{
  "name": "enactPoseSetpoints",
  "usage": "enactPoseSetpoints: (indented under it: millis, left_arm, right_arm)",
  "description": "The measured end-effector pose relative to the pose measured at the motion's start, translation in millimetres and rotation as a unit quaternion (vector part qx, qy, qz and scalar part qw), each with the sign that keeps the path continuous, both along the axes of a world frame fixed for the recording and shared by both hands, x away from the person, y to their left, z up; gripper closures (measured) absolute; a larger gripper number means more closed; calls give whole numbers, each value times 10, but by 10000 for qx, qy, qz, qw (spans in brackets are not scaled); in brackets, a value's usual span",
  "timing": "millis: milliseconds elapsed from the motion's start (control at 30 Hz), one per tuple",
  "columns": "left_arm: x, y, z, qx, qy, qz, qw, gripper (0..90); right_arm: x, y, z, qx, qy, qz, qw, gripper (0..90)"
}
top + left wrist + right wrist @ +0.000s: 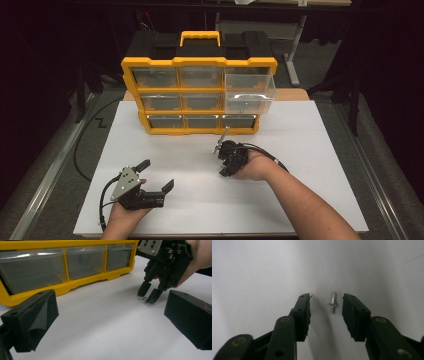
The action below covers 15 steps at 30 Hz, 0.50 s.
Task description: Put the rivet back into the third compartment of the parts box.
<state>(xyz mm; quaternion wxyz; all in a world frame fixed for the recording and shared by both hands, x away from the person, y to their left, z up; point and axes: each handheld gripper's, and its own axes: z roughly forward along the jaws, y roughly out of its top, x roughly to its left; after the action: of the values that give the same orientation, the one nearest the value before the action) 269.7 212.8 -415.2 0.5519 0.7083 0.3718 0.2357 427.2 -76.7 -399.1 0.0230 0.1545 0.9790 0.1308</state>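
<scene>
Centrally on the smooth white desk (pixel 300 200), small metal rivet (pixel 333 302) flanked untouched by right gripper (pixel 325 302), jaws part-open, left gripper (pixel 159 175) wide, empty, near front edge.

The small silvery metal rivet (pixel 333 302) has a bright, smooth shine; the white counter (pixel 310 165) beneath it looks matt and paper-smooth; the right black plastic tongs (pixel 325 305) have a dull satin finish with brass-coloured metal pins in their links; the left black tongs (pixel 110 320) carry coarse, matt, foam-like pads (pixel 37 317); a grey brushed-metal plate (pixel 128 181) sits on top of them; the yellow plastic organiser box (pixel 197 95) is smooth and slightly glossy; its clear plastic drawers (pixel 249 92) gleam with reflections.
</scene>
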Motion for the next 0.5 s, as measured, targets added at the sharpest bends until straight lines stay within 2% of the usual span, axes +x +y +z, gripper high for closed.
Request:
enactPoseSetpoints:
  millis: [167,267,400,500]
  left_arm:
    - [-1,0,2,-6,-8,3,10000,3]
    - [0,-1,1,-6,-3,4,10000,3]
    - [-3,0,3,-5,-11,2,10000,2]
    - [-3,3,2,-5,-7,5,10000,2]
  right_arm:
    - [-9,14,-2,-44,-112,-12,9999,705]
    - [-23,35,-2,-86,-164,79,9998,759]
    - [-31,50,-3,-86,-138,92,9998,828]
    - [-38,49,-2,-79,-146,97,9998,834]
